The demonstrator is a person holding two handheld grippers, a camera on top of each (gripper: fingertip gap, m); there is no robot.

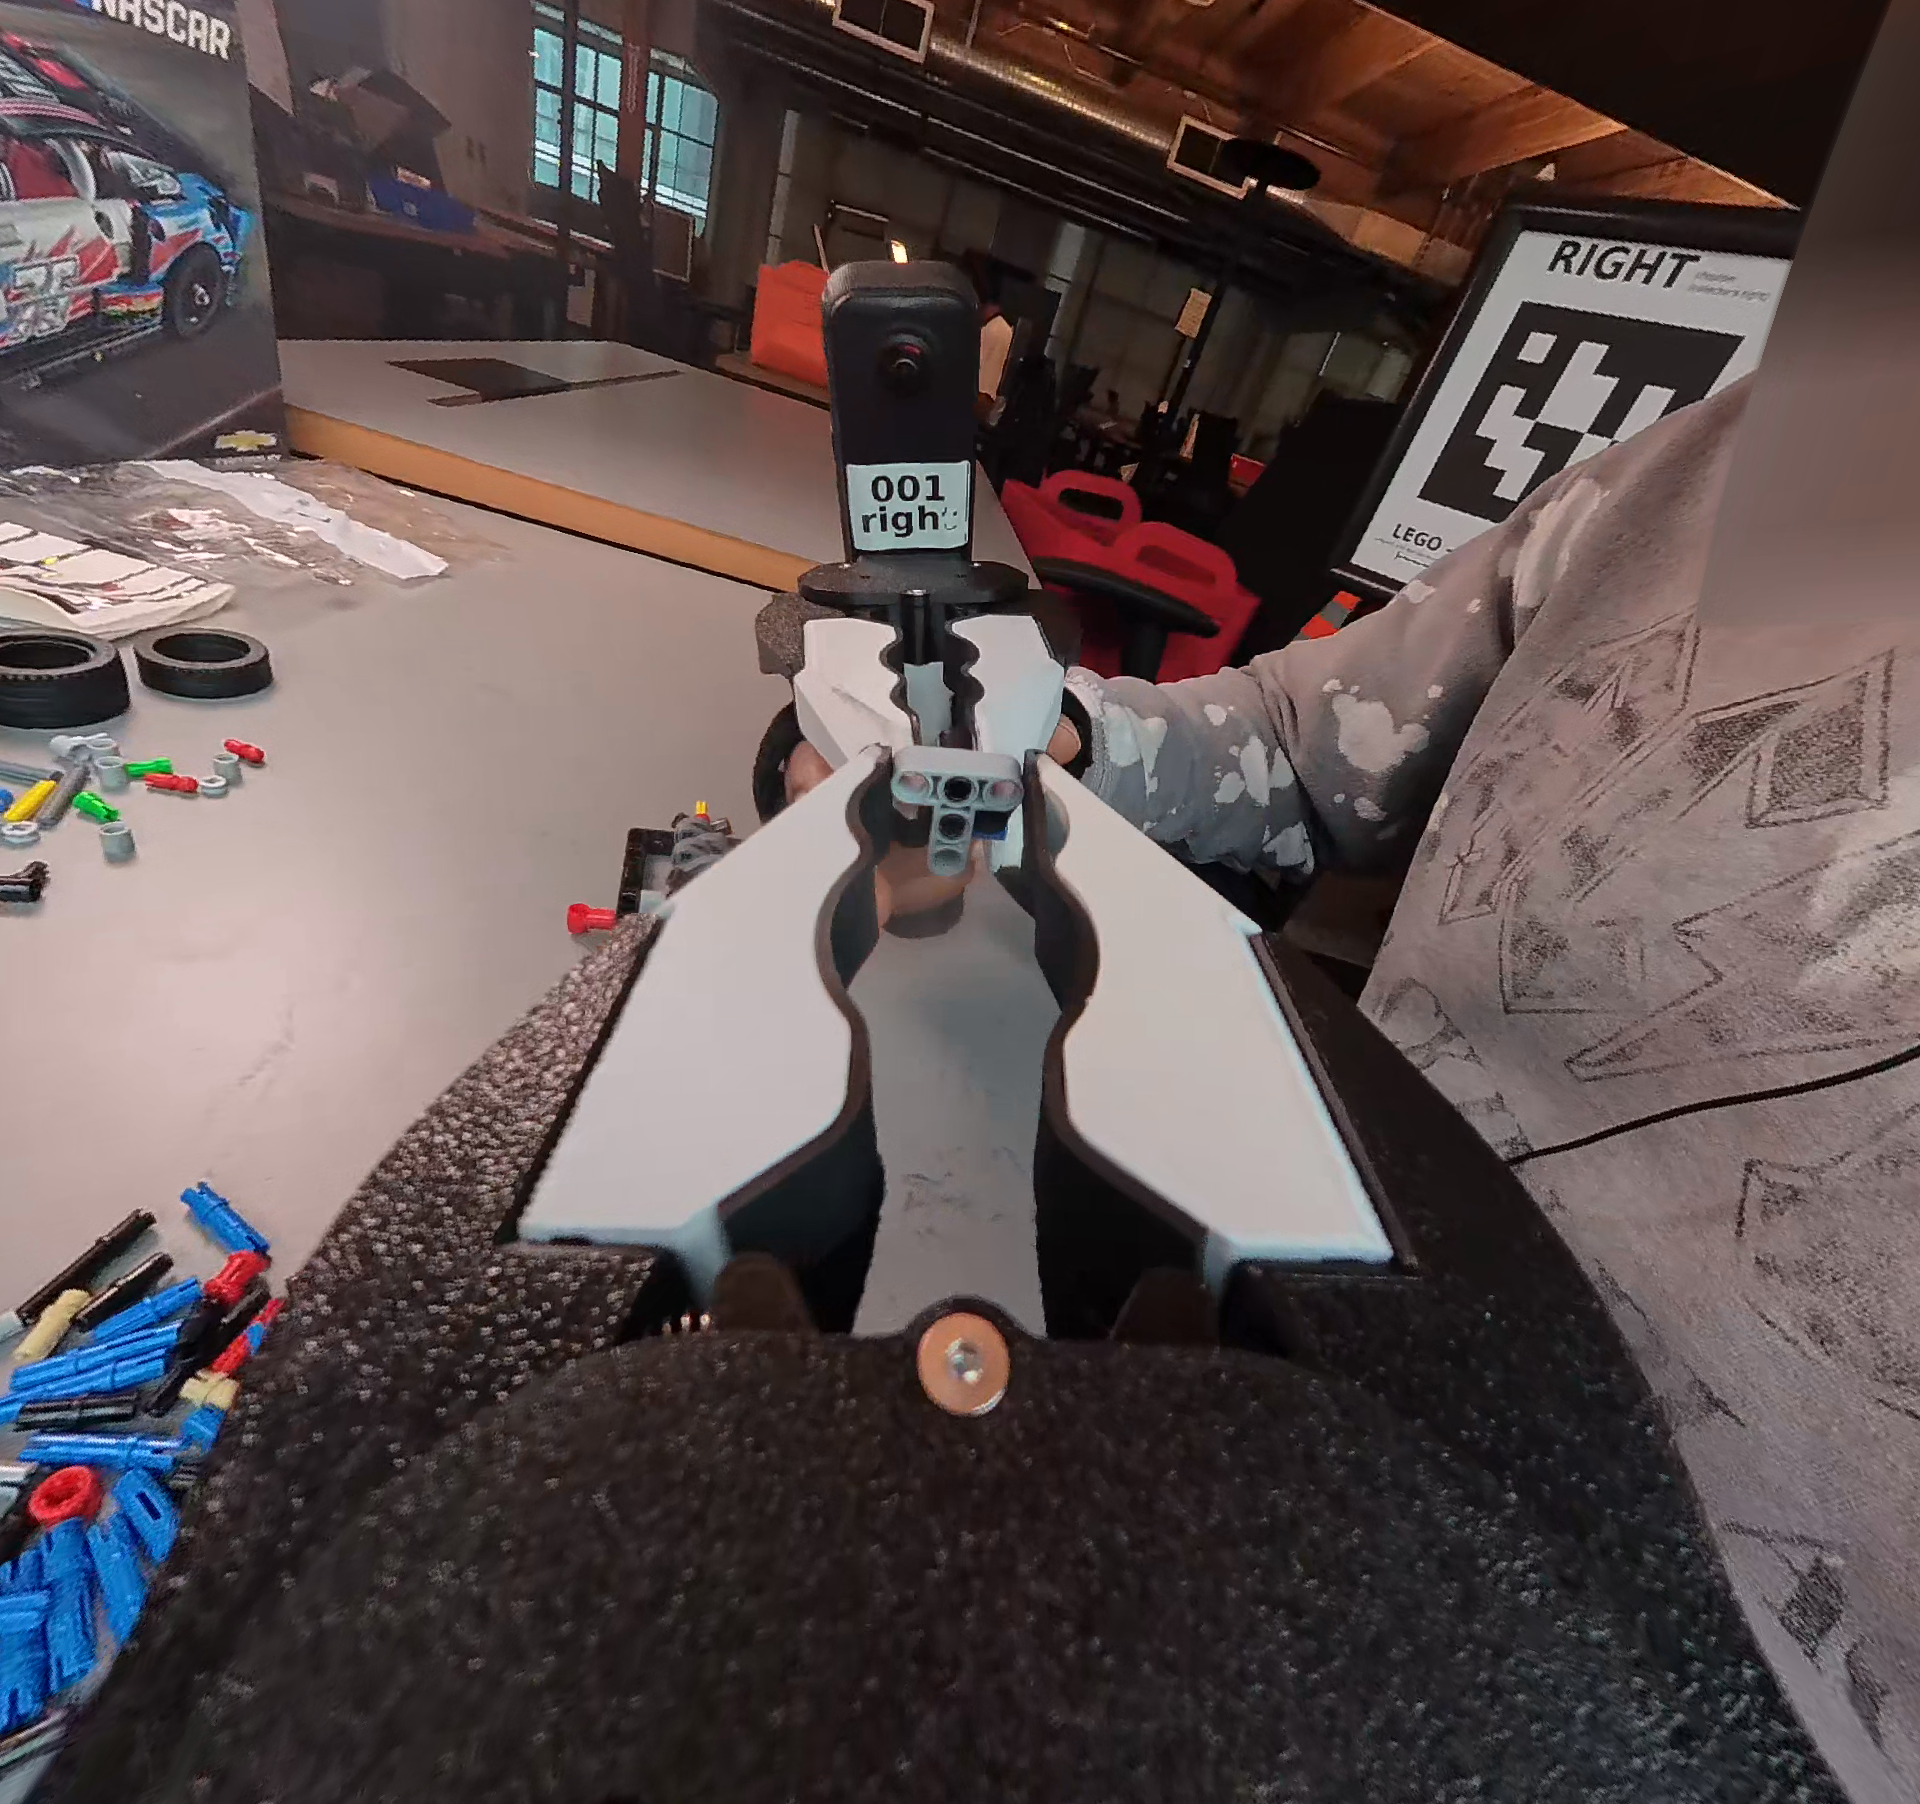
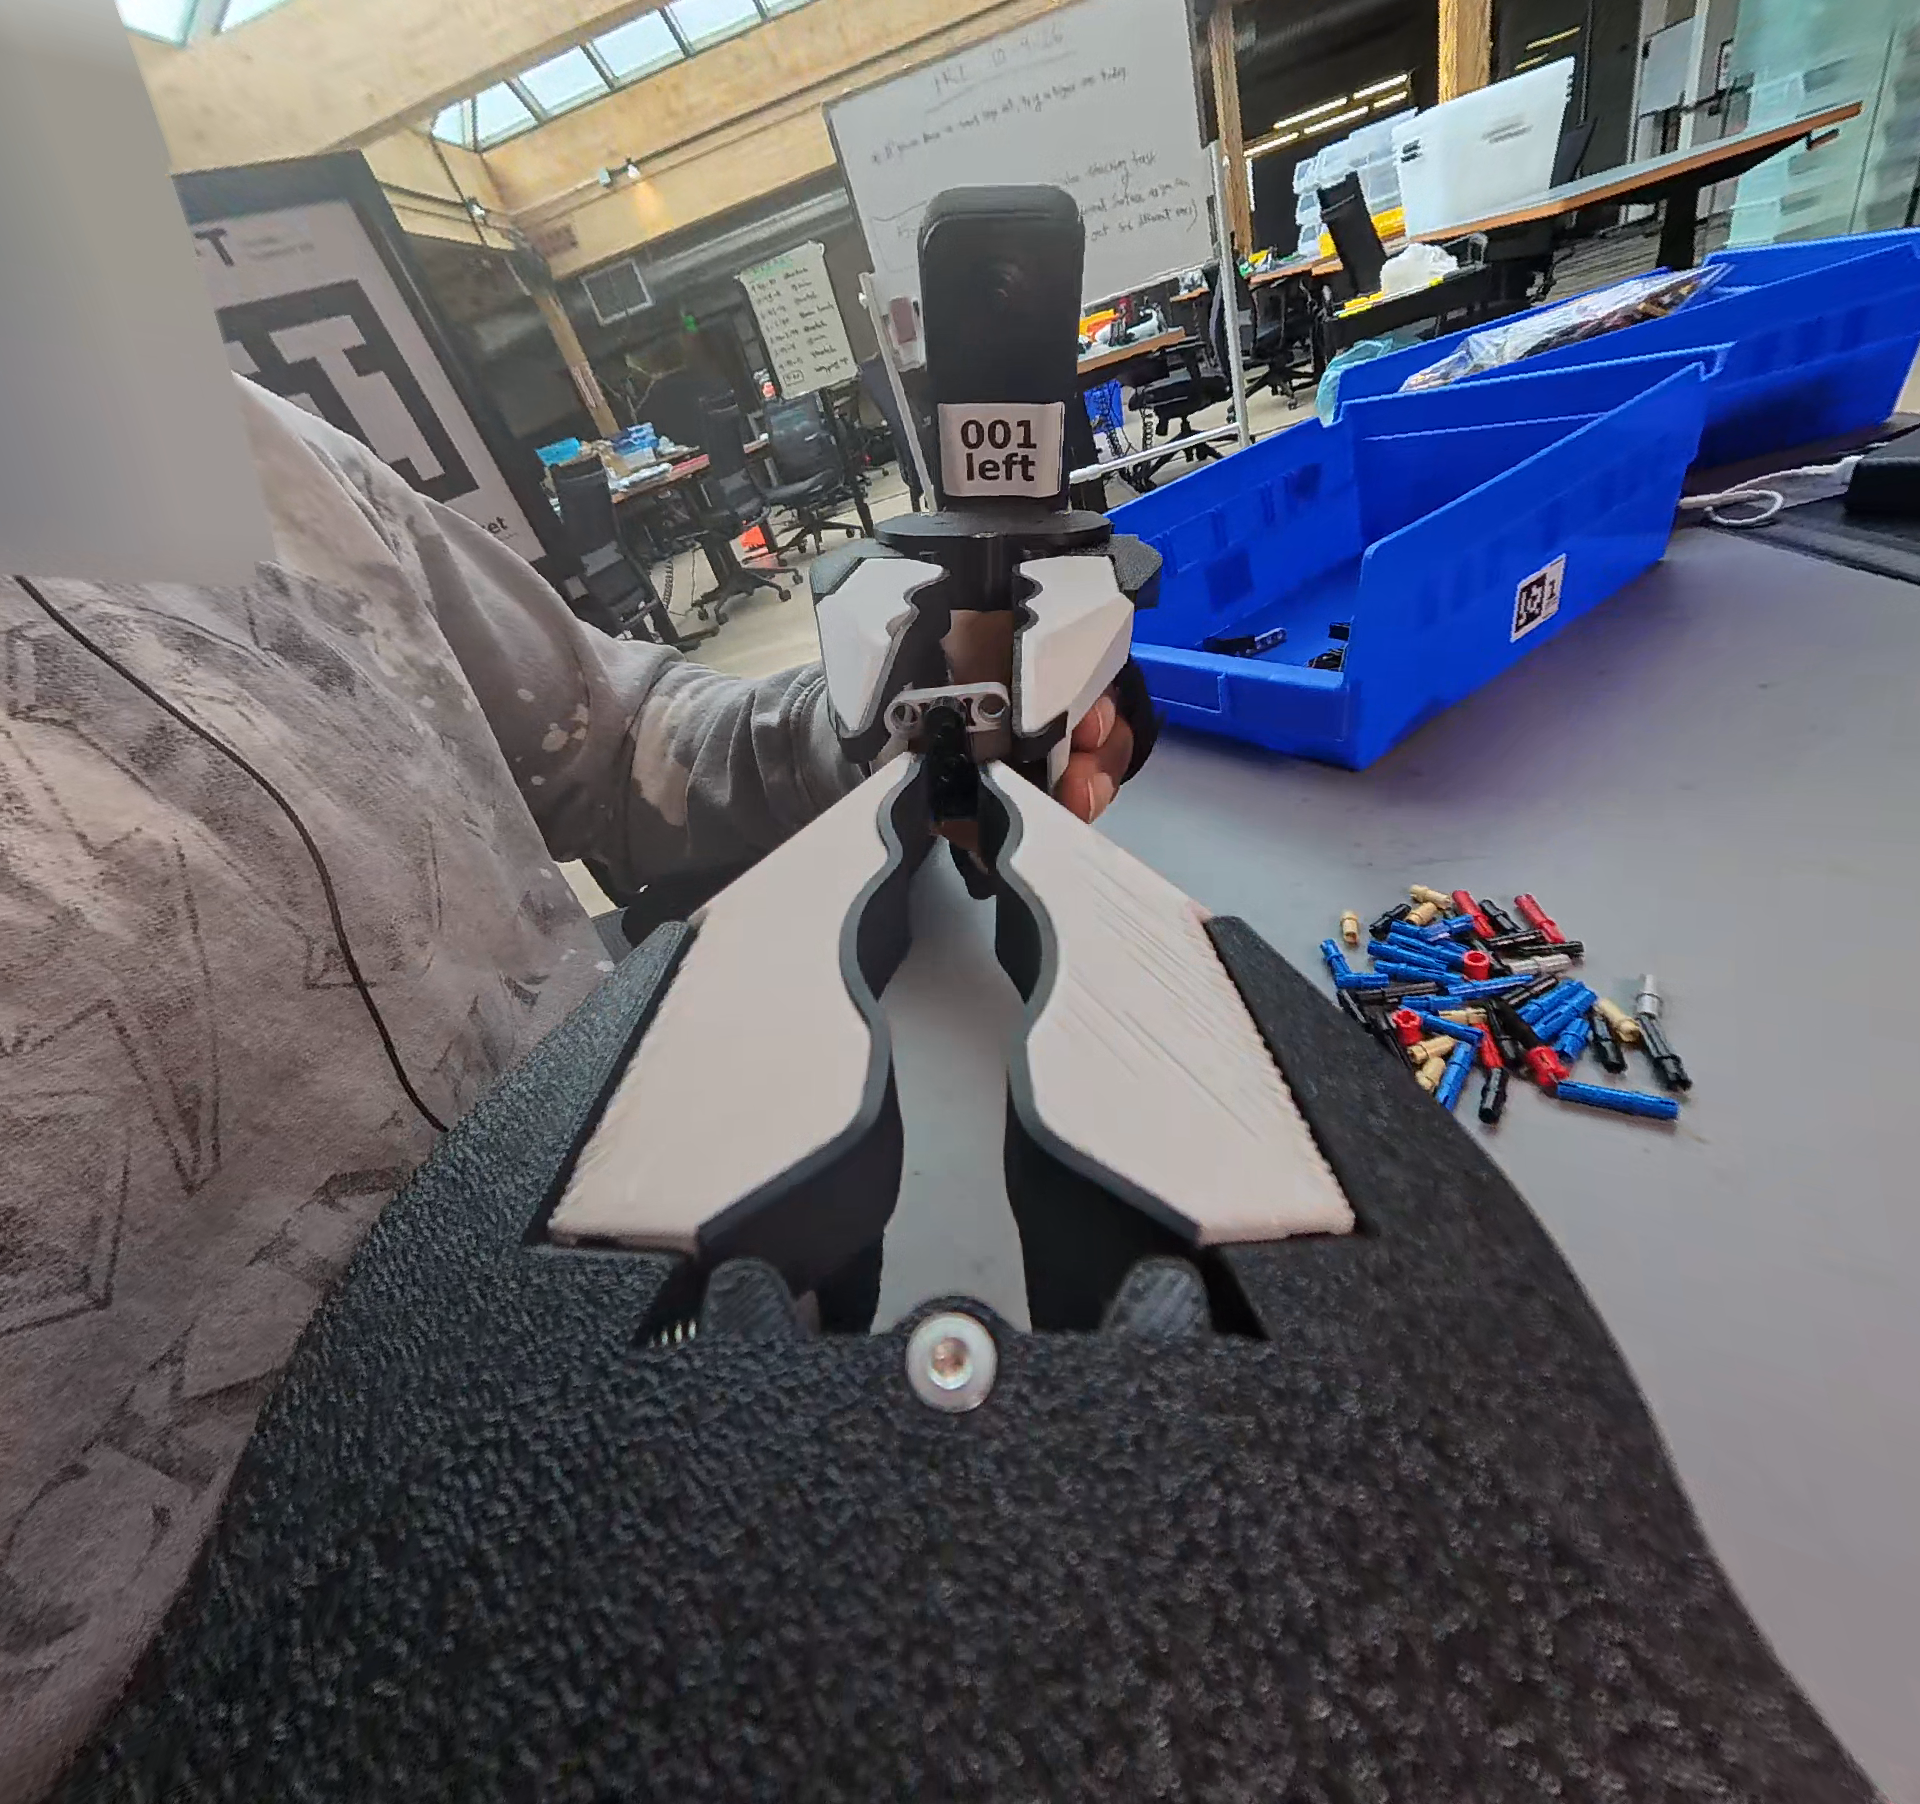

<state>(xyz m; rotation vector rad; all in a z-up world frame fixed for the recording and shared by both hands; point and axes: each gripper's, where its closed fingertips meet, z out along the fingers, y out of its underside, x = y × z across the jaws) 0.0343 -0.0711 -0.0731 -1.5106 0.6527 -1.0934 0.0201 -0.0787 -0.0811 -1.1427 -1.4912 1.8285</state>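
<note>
The left gripper [image 1: 954, 798] pinches a grey T-shaped beam [image 1: 954, 798] by the ends of its crossbar, above the grey table [image 1: 416, 923]; the right gripper [image 2: 951, 778], facing it tip to tip, is pressed onto a black pin [image 2: 948, 767] that meets the beam's centre; the beam [image 2: 948, 710] sits clear of the surface; a pile of blue, black and red pins [image 2: 1496, 1001] lies beside the right gripper; a blue bin [image 2: 1403, 611] stands near the table's far edge; two black tyres [image 1: 203, 661] lie toward its left side.
</note>
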